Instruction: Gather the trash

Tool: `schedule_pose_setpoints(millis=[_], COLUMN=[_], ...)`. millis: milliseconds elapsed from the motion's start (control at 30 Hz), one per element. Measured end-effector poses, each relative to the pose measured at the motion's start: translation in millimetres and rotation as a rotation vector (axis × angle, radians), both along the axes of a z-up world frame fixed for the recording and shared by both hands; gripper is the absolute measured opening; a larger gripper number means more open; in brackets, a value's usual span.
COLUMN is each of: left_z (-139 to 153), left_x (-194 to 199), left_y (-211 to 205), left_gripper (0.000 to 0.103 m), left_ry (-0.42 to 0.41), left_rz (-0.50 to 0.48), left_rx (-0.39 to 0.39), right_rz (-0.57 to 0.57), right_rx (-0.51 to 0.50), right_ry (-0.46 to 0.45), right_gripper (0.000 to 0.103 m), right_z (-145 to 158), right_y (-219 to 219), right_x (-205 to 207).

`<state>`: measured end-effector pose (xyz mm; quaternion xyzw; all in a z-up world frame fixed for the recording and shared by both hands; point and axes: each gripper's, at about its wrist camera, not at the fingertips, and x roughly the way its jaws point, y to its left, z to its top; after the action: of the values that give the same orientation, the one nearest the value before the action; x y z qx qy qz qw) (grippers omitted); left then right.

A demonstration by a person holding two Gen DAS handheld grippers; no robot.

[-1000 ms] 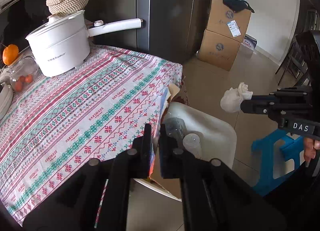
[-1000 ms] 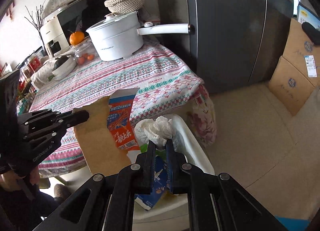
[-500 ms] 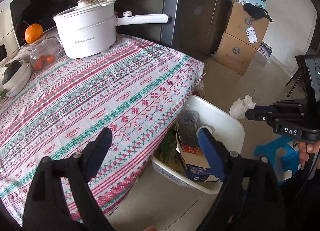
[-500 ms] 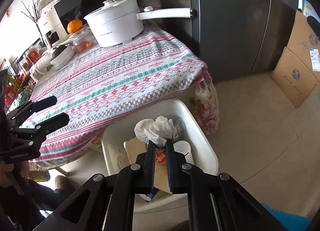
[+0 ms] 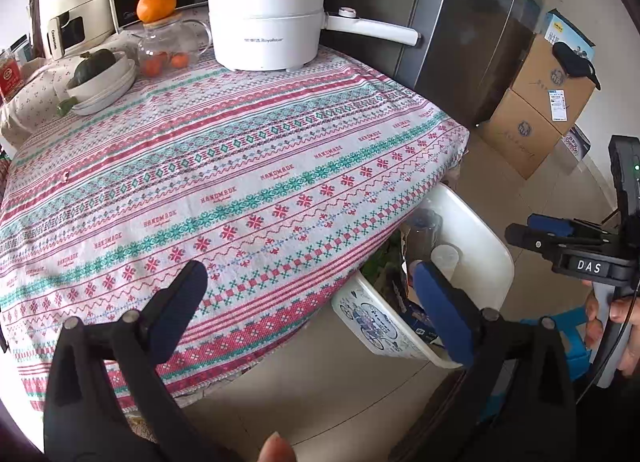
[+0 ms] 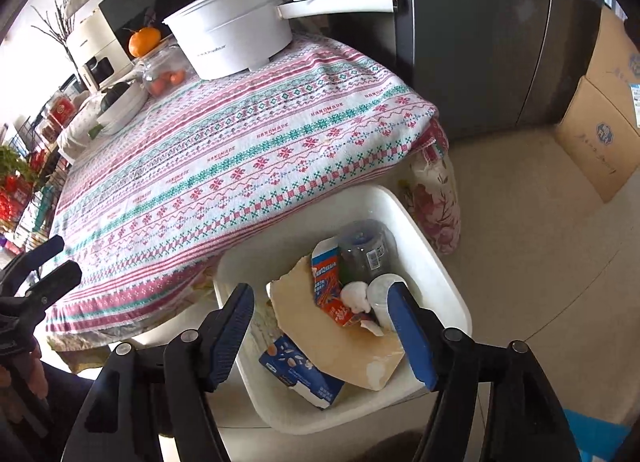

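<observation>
A white bin (image 6: 434, 274) stands on the floor against the table's corner. In it lie a crumpled white tissue (image 6: 354, 296), an orange and blue carton (image 6: 326, 282), a brown cardboard sheet (image 6: 332, 346), a blue box (image 6: 298, 372), a clear bottle (image 6: 366, 246) and a white cup (image 6: 380, 292). My right gripper (image 6: 320, 302) hangs over the bin, its jaws opening, and nothing is between the pads. My left gripper (image 5: 310, 294) is above the table's edge with its jaws opening wide and empty. The bin (image 5: 480, 238) shows to its right, and the right gripper (image 5: 532, 232) beyond it.
A patterned tablecloth (image 5: 240, 166) covers the table, with a white pot (image 5: 266, 22), an orange (image 5: 156, 4), a glass jar (image 5: 168, 50) and stacked bowls (image 5: 102, 80) at the back. A dark fridge (image 5: 460, 22) and cardboard boxes (image 5: 536, 110) stand behind. A blue stool (image 5: 568, 338) is near the bin.
The left gripper let go of the carton and cardboard into the bin, opened wide and swung back over the table. The right gripper opened and the tissue fell into the bin.
</observation>
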<state>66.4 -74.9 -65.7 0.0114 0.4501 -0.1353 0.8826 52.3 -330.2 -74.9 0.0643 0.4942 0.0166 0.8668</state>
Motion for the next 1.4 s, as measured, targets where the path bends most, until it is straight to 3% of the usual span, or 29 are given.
schedule_pose_setpoints(millis=[233,400,700,1200,1400], left_z=[15,38,61,85,84], left_x=[-20,-43,-74,-101,-99], left_y=[13,14,26,33,32], left_gripper=[0.102,0.102,0.102,0.102,0.102], left_ry=[-0.009,-0.093,-0.183,-0.333,-0.337], left_rz=[0.093,0.141,0.238,0.3,0.313], left_rx=[0.012,0.041,0.029,0.045,0.053], right_rz=[-0.001,0.047,0.093,0.094,0.1], right_rx=[-0.029,-0.024,-0.143,-0.186,-0.186], right_ry=[-0.144,-0.242,-0.408,-0.47,-0.466], right_gripper=[0.084,0.085,0.091,0.095,0.095], right_z=[44,71,108,112,110], right_y=[20,46,78,94,95], right_x=[-30,-60,-109,-122,-120])
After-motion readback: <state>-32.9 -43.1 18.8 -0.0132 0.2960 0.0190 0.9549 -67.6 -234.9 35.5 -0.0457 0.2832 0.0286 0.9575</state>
